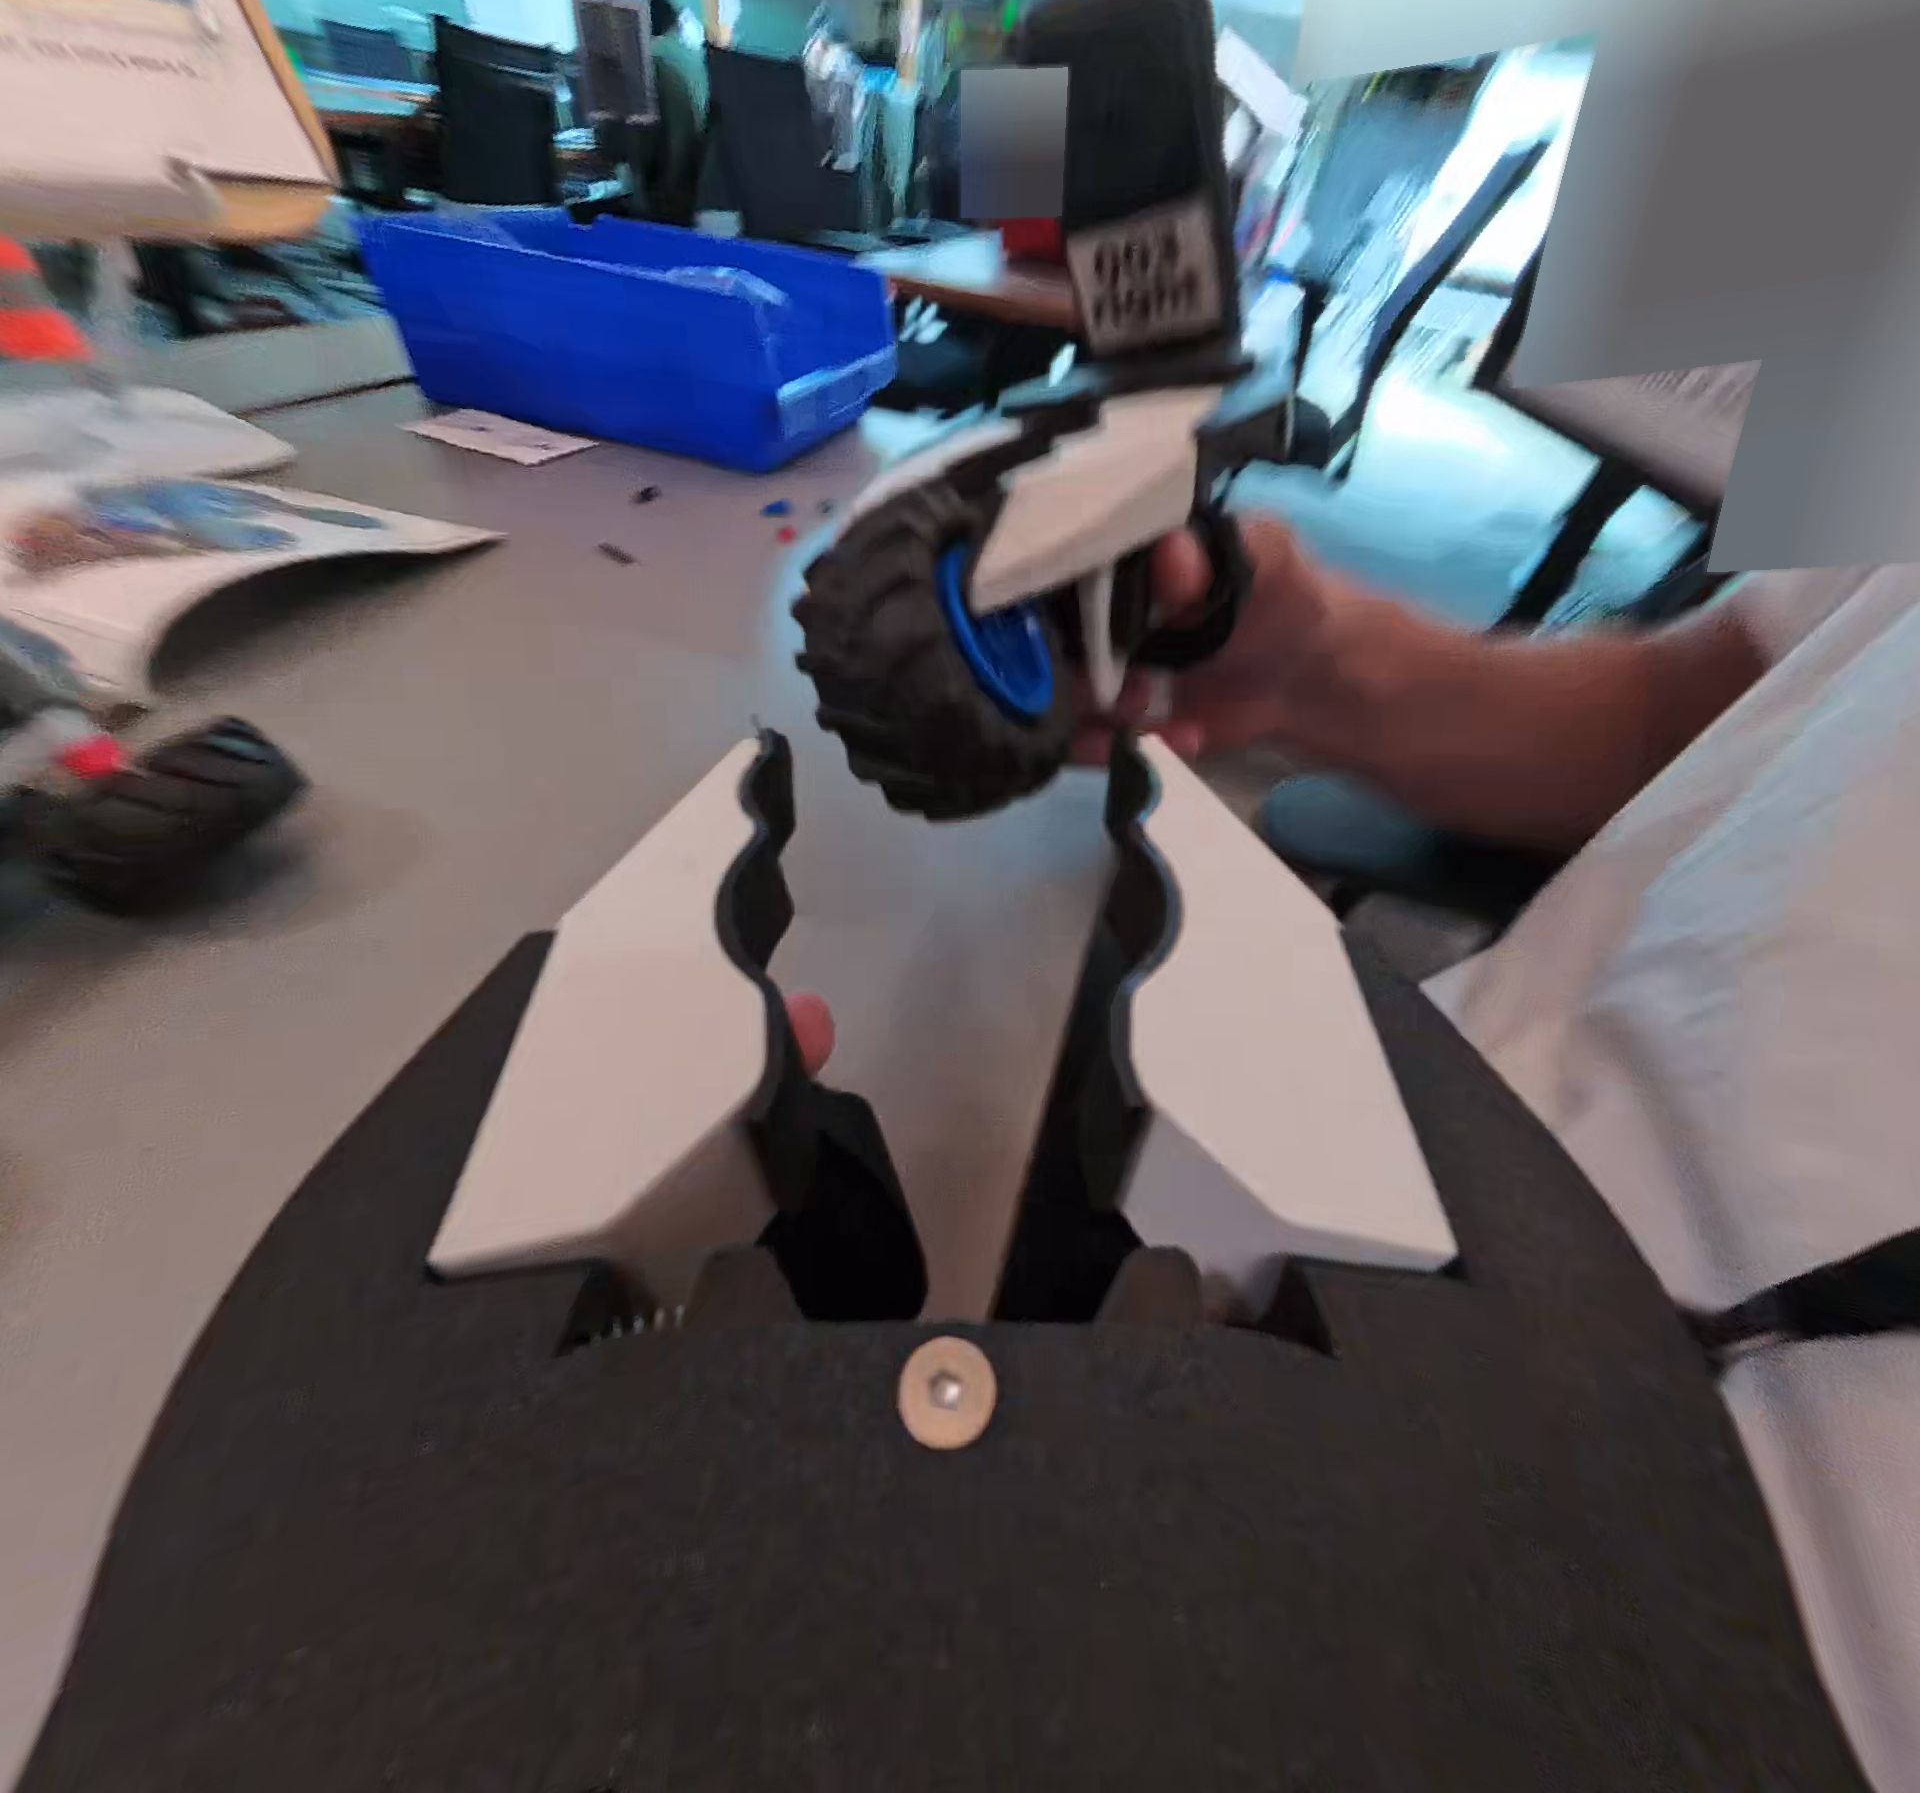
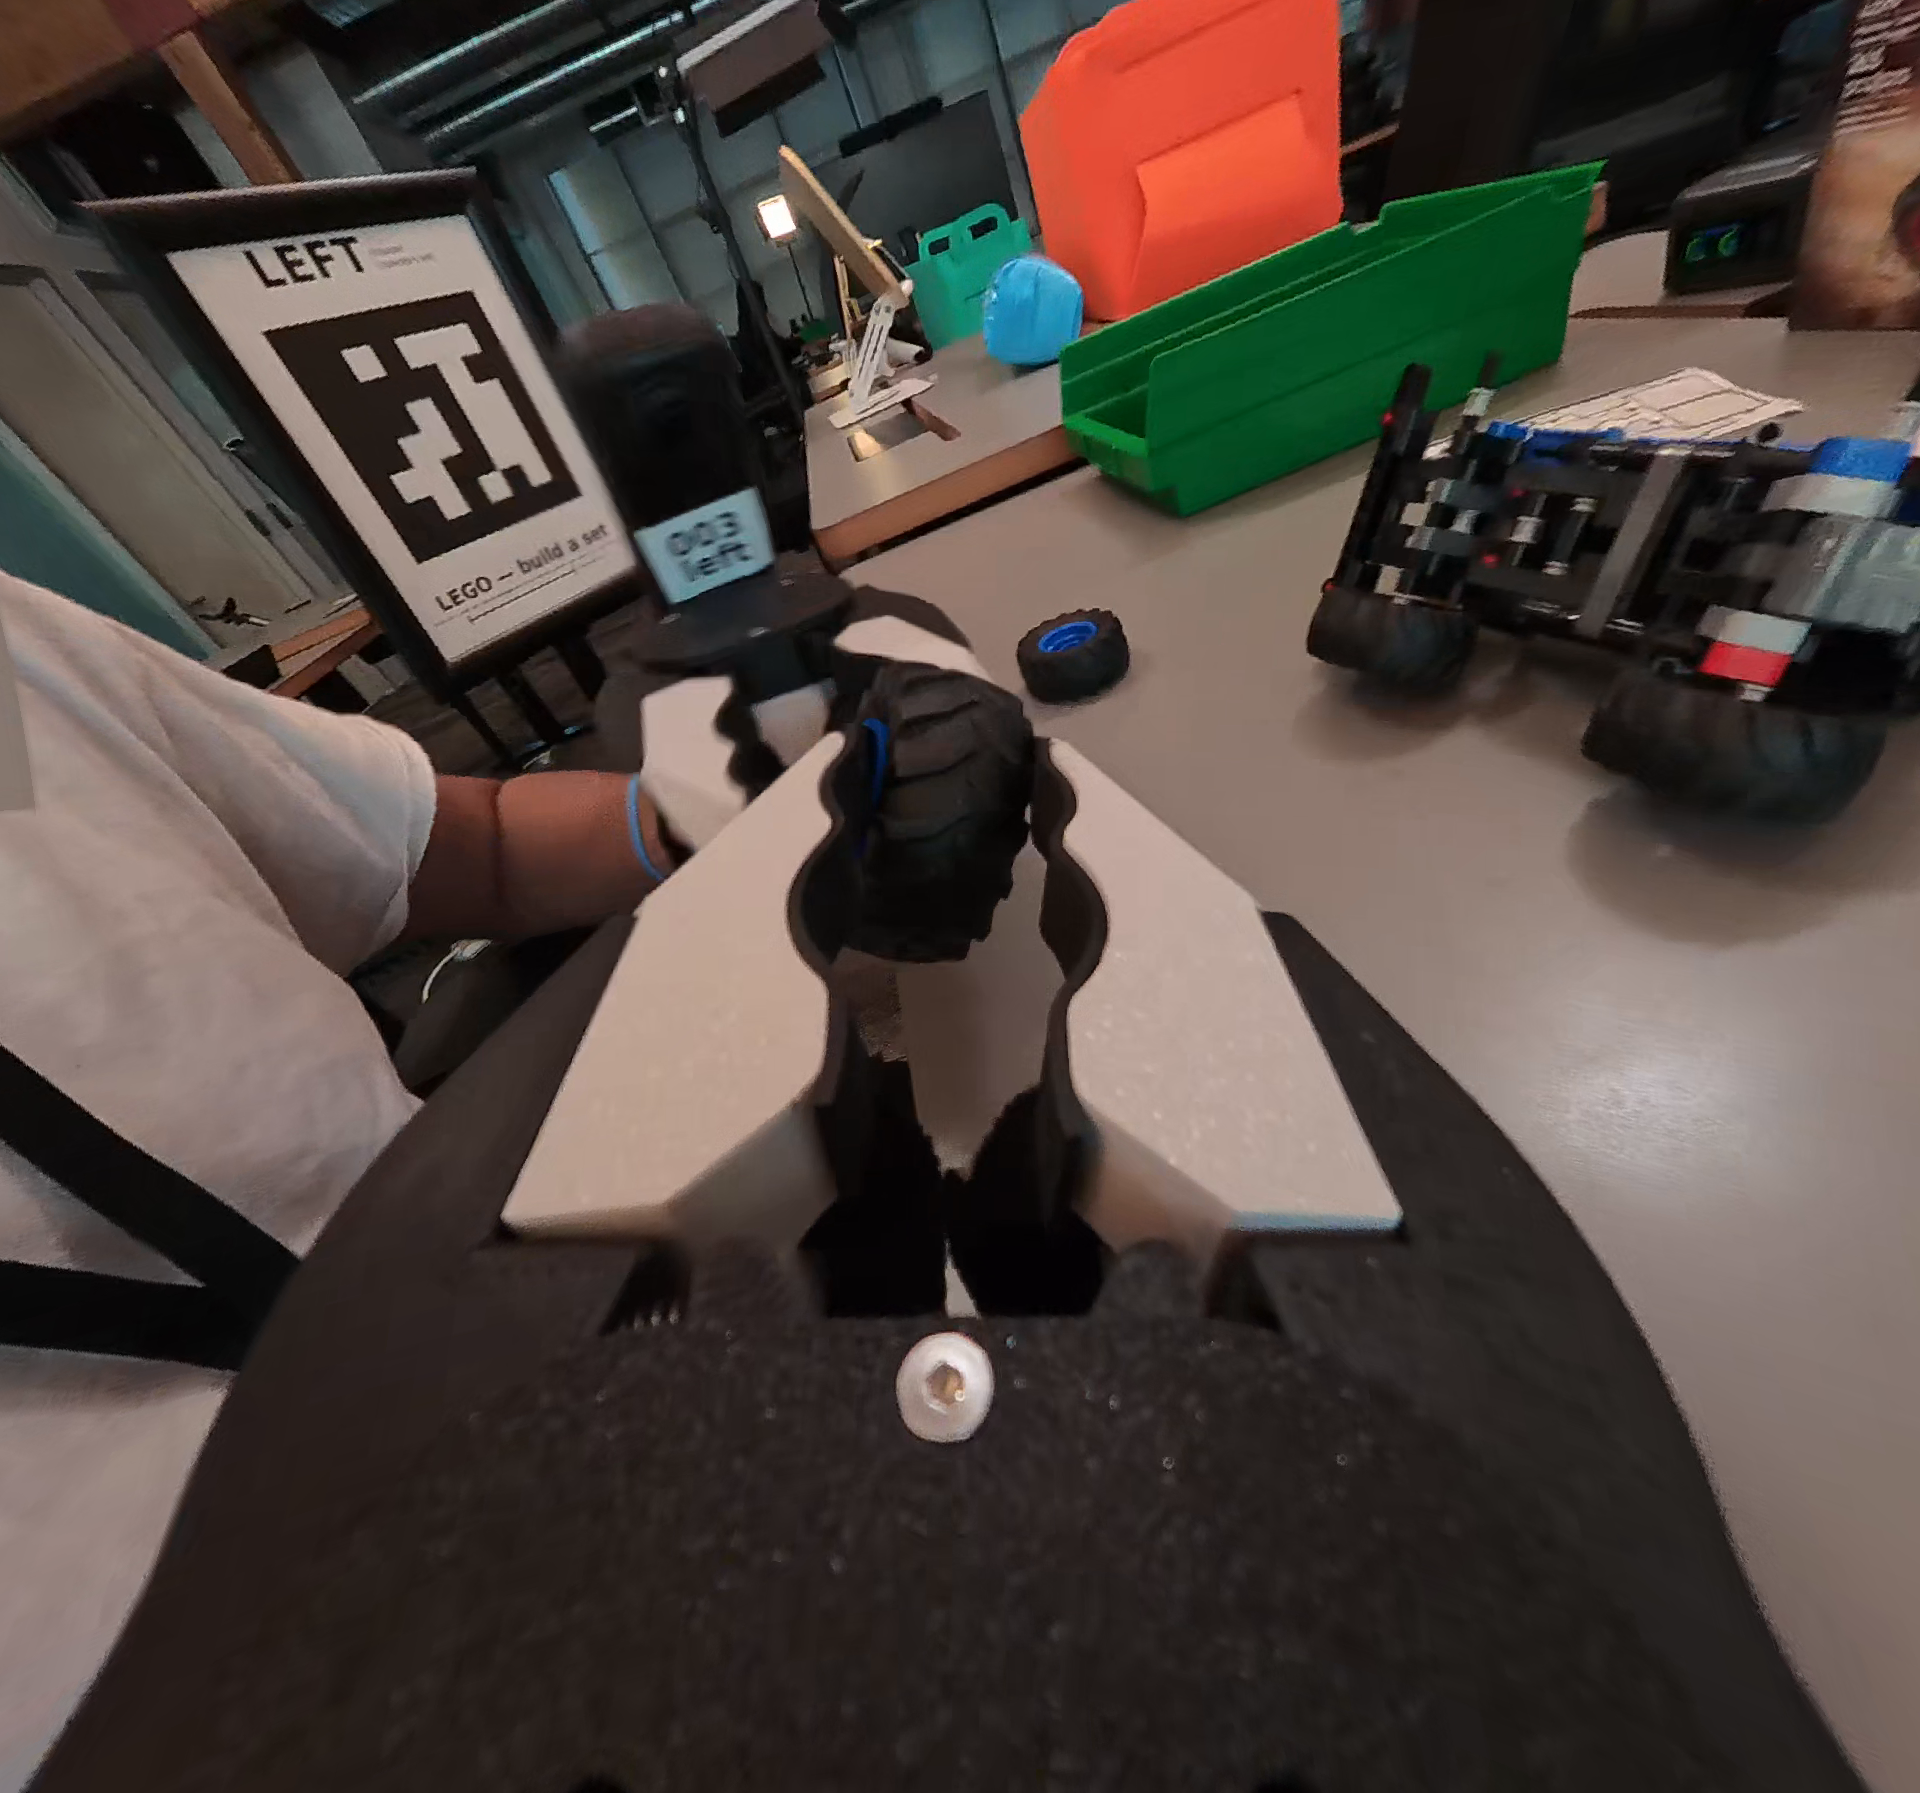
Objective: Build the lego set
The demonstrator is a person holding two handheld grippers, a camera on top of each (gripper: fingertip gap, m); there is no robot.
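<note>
Above the near edge of the counter (image 2: pixel 1351 964), well short of the model: one wheel (image 2: pixel 935 839), black knobby tyre on a blue rim, carried clear of the surface. Clamped there by the right claw (image 2: pixel 940 756), gripping across the wheel's two sides, so that the tread faces back toward the right wrist camera and the blue rim looks out sideways. Probably held so to keep the hub hole pointing outward for an axle, though one finger covers part of the rim.

Just beside the wheel, facing it: left claw (image 1: pixel 948 756), jaws spread wide, nothing between them. Judged to be waiting to take or steady the wheel for a better grip before fitting; no contact yet.

Farther along the counter: truck chassis (image 2: pixel 1621 548), blue, black and grey, tipped so that its underside and axles show, likely laid that way for reach. Three tyres visible on it; whether an axle stands bare cannot be told.

Between claw and chassis: a second loose wheel (image 2: pixel 1073 652), lying flat, blue rim up, apparently next in line. Behind, a green bin (image 2: pixel 1330 361), parked out of the working area.
</note>
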